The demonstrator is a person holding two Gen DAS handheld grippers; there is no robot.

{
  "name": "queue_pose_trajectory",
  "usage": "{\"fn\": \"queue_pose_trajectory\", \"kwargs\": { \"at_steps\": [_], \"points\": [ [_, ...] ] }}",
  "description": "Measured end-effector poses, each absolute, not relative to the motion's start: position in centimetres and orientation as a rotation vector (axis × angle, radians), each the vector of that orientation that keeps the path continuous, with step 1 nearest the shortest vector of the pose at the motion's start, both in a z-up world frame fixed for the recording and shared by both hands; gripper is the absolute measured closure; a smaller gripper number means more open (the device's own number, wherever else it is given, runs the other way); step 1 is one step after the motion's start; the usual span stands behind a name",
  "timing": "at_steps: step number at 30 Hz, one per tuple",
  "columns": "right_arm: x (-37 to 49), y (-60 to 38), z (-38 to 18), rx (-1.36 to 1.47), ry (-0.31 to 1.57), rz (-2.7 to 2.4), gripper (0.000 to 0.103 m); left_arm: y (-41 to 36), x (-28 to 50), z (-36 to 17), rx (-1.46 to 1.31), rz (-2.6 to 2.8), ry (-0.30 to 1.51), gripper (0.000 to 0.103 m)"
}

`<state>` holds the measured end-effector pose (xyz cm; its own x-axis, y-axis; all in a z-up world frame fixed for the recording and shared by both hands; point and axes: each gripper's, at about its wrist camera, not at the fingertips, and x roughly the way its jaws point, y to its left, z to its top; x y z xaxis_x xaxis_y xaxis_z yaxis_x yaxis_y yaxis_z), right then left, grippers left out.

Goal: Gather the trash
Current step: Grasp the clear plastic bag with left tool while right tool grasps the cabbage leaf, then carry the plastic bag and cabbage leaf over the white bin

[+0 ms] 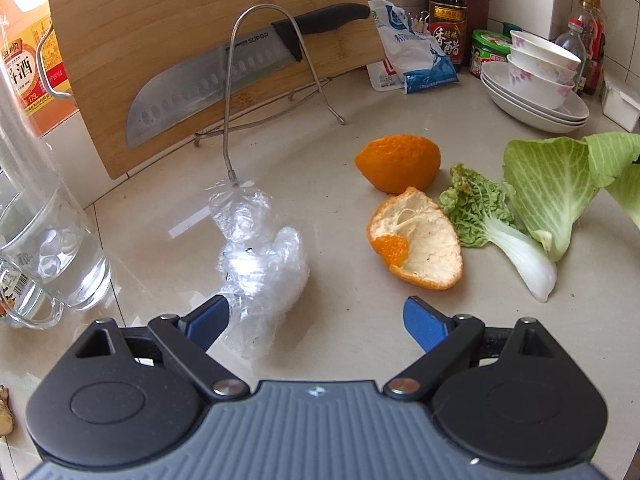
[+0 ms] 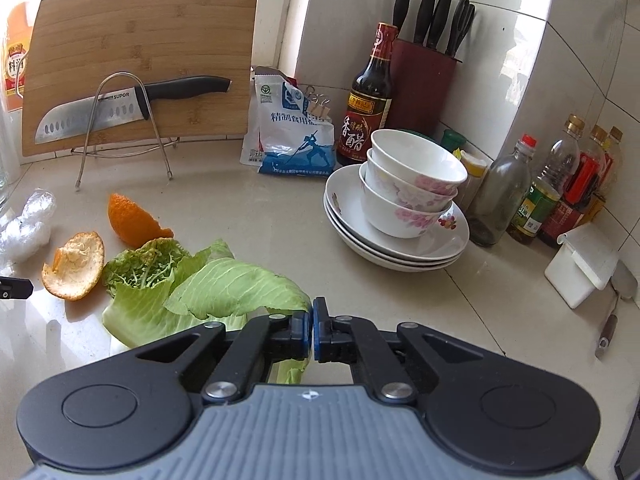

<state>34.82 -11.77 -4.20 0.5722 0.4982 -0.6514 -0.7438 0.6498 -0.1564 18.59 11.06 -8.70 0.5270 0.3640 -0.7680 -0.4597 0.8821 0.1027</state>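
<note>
Right gripper: blue pads pressed together on the edge of the large cabbage leaf; leaf trails left and partly under the gripper body.
Left gripper: fingers wide apart, nothing clamped; crumpled plastic wrap lies against the inner side of its left finger, contact not certain.
Near trash: orange peel, pith side up, just ahead of the left gripper's right finger; small frilly cabbage piece with white stalk just beside that peel.
Second peel: orange side up, just behind the first, close to it.
Left obstacles: glass mug near the plastic wrap; ginger piece at the frame edge.
Right obstacles: stacked plates carrying three nested bowls; white lidded box and oil bottles along the wall.
Far obstacles: wire rack holding cutting board and knife; its front foot touches the wrap's far end. Salt bag, vinegar bottle, knife block against the tiled wall.
Open room: bare countertop between the trash cluster, the plates and the rack.
</note>
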Motion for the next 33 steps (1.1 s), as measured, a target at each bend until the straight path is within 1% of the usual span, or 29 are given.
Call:
{"fn": "queue_pose_trajectory", "kwargs": {
  "at_steps": [8,9,11,14,15,16,20,33],
  "points": [
    [34.6,-11.6,-4.4,-0.445,0.62,0.763,0.1,13.2,18.7,-8.7,-0.111,0.543,0.872,0.009],
    [34.6,-11.6,-4.4,-0.446,0.619,0.763,0.1,13.6,18.9,-8.9,-0.107,0.549,0.871,0.01],
    [34.6,-11.7,-4.3,-0.446,0.619,0.761,0.1,14.3,19.3,-9.1,-0.114,0.549,0.876,0.016],
    [34.6,-11.9,-4.0,-0.443,0.614,0.753,0.1,15.1,19.8,-9.6,-0.143,0.521,0.893,0.031],
    [34.6,-12.0,-4.0,-0.443,0.612,0.748,0.1,15.3,19.8,-9.6,-0.16,0.507,0.894,0.045],
    [34.6,-12.1,-3.9,-0.445,0.611,0.746,0.1,15.3,19.7,-9.6,-0.176,0.499,0.894,0.053],
    [34.5,-12.5,-3.7,-0.445,0.61,0.74,0.1,14.9,19.2,-9.0,-0.193,0.471,0.882,0.056],
    [31.4,-15.8,-3.0,-0.434,0.602,0.748,0.1,9.4,17.0,-4.3,-0.114,0.311,0.844,0.057]
  ]
}}
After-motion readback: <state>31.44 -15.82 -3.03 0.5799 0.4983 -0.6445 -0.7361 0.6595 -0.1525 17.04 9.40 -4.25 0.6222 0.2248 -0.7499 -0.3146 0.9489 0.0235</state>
